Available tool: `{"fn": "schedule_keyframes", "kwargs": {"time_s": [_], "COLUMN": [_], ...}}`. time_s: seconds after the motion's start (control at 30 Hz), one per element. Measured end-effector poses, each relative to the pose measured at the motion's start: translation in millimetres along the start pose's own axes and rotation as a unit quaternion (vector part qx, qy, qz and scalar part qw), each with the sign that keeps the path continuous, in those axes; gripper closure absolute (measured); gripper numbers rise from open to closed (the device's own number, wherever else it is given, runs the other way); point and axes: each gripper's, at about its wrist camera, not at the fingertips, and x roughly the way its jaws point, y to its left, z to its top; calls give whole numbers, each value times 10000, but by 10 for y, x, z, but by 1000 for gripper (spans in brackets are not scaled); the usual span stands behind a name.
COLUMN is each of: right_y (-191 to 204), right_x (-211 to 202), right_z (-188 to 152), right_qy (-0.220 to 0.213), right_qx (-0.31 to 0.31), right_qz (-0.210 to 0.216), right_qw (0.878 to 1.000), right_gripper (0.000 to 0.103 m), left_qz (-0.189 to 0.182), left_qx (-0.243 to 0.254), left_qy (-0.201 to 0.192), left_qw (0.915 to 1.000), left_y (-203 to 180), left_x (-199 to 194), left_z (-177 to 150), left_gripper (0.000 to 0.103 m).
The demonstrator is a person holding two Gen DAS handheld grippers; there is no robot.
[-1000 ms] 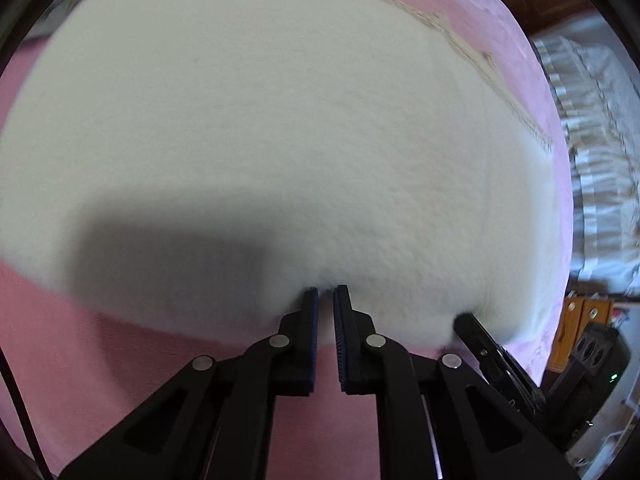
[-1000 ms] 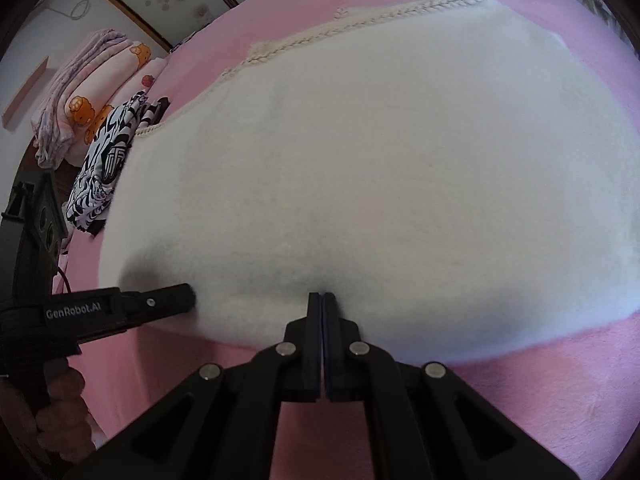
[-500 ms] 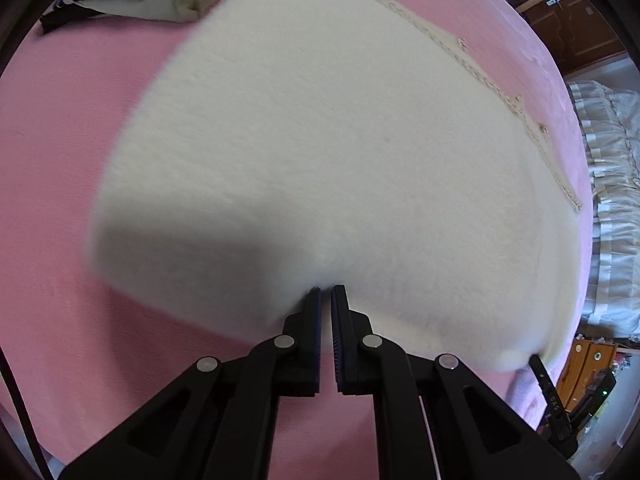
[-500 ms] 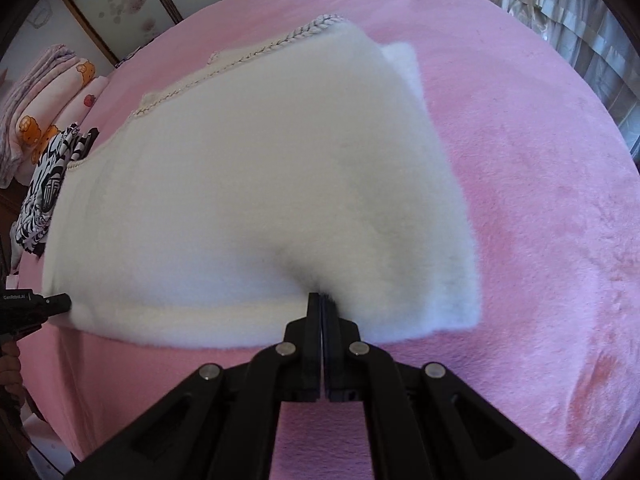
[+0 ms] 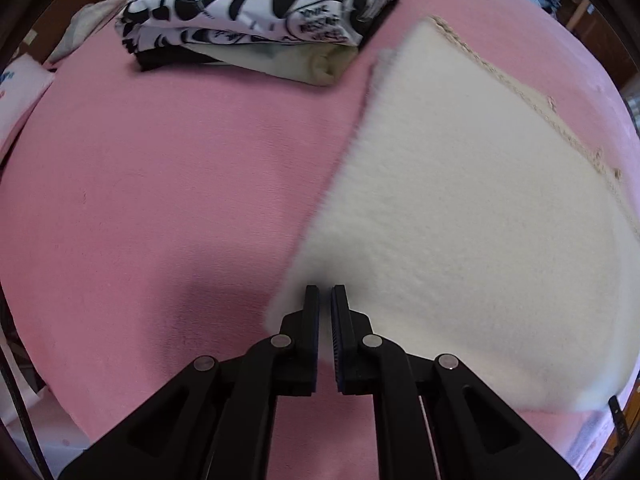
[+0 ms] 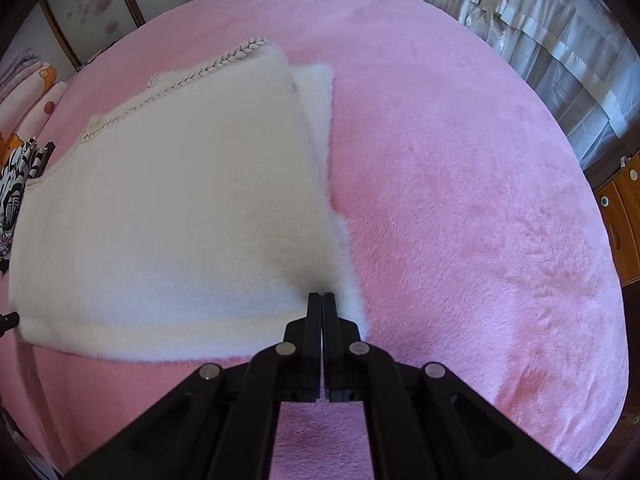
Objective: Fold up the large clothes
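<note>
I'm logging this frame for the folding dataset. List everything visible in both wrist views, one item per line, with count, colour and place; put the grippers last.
fleece garment: 1, cream-white with braided trim along its far edge, lying on the bed, near corners at the grippers.
bed cover: 1, pink plush, under everything.
folded clothes stack: 1, black-and-white print on top, pale layer beneath, far left of the garment.
curtain: 1, white, ruffled, beyond the bed at right.
wooden drawers: 1, brown, right edge.
sliding panels: floral, pale, far left wall.
left gripper: 1, black, pinching the garment's near left corner.
right gripper: 1, black, shut on the near right corner.
</note>
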Motion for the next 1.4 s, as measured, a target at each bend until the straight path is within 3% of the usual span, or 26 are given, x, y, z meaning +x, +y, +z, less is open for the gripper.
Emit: {"fn": "schedule_keyframes", "kwargs": {"time_s": [0.07, 0.17, 0.23, 0.3, 0.37, 0.5, 0.7, 0.87, 0.97, 1.07, 1.13, 1.23, 1.3, 1.4], "right_y": [-2, -12, 25, 158, 364, 988, 1855, 2392, 2542, 2543, 2454, 2250, 2085, 1920], "right_x": [-9, -61, -134, -216, -260, -146, 190, 435, 614, 824, 865, 900, 931, 914], "right_z": [41, 118, 175, 272, 395, 703, 952, 1138, 1221, 1337, 1414, 1537, 1607, 1667], "right_qy": [142, 274, 214, -15, -252, -653, -817, -793, -599, -422, -447, -606, -588, -751], "right_qx": [289, 732, 854, 878, 771, 307, -109, -507, -592, -595, -593, -637, -549, -687], "right_qz": [-71, -370, -602, -553, -305, 652, 1940, 2548, 2399, 2138, 2081, 1676, 1826, 1553], "right_qw": [9995, 9963, 9943, 9946, 9962, 9953, 9775, 9624, 9671, 9742, 9753, 9819, 9799, 9826], "right_gripper": [103, 103, 103, 103, 103, 103, 103, 103, 103, 103, 103, 103, 103, 103], "left_qz": [-163, -44, -21, -232, -512, -1017, -1871, -2156, -2131, -1956, -1969, -1793, -1547, -1427], "left_qx": [-167, -110, 18, 176, 430, 1164, 1837, 1884, 1759, 1700, 1630, 1581, 1518, 1325], "left_qy": [32, 27, -111, -230, -337, -482, -413, -189, 13, -36, -101, -268, -426, -519], "left_qw": [9997, 9999, 9999, 9993, 9972, 9868, 9641, 9579, 9611, 9658, 9667, 9706, 9753, 9795], "left_y": [78, 52, 53, -43, -218, -716, -1470, -1899, -2042, -2036, -1963, -1801, -1674, -1460], "left_x": [0, -22, -122, -251, -339, -359, -166, 3, 236, 412, 449, 461, 458, 494], "left_z": [22, 51, 98, 182, 267, 457, 811, 991, 1112, 1179, 1216, 1284, 1348, 1459], "left_gripper": [98, 98, 98, 95, 91, 88, 88, 88, 88, 89, 90, 90, 90, 90]}}
